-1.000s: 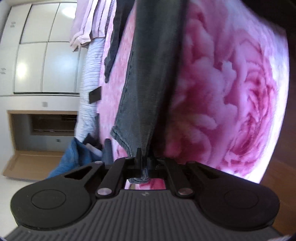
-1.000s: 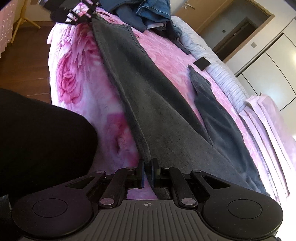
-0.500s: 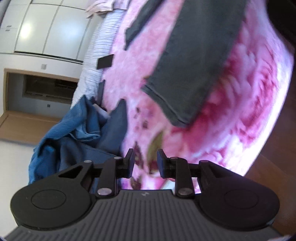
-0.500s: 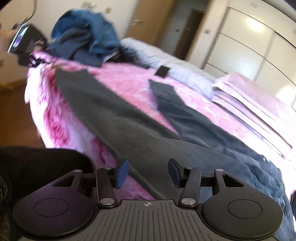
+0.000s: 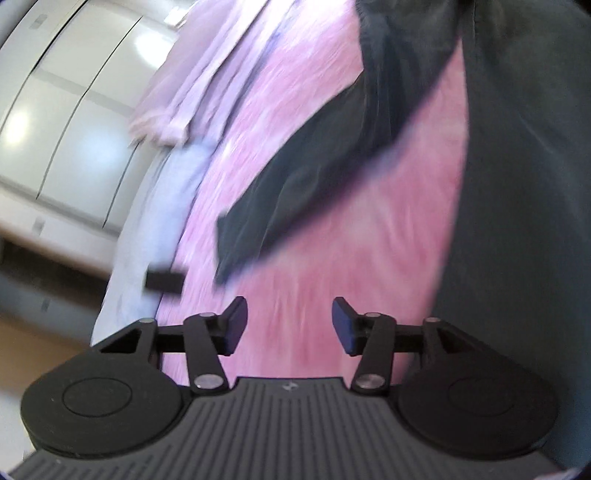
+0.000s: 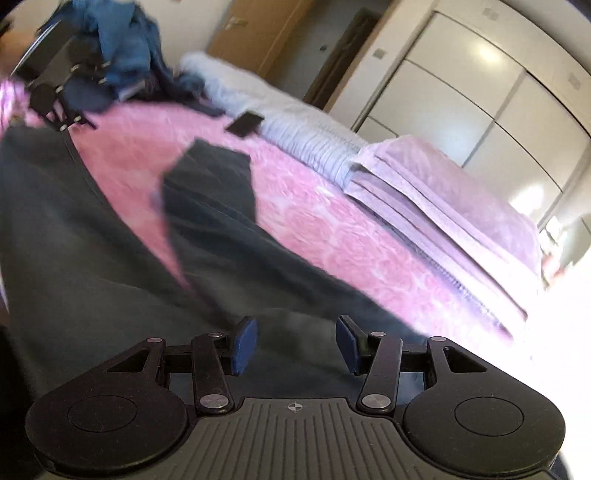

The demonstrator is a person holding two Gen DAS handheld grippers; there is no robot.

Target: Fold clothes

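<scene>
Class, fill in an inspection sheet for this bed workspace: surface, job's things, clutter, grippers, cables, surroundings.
Surface: pink floral bedspread, mostly bare in the middle.
Job's things: dark grey trousers spread out, legs apart.
Clutter: blue clothes pile; small black object; folded lilac bedding.
Grippers: left gripper jaws opening, nothing between them; right gripper open above the trousers, not gripping.
Cables: nothing seen.
Surroundings: white wardrobe doors; wooden door.
</scene>
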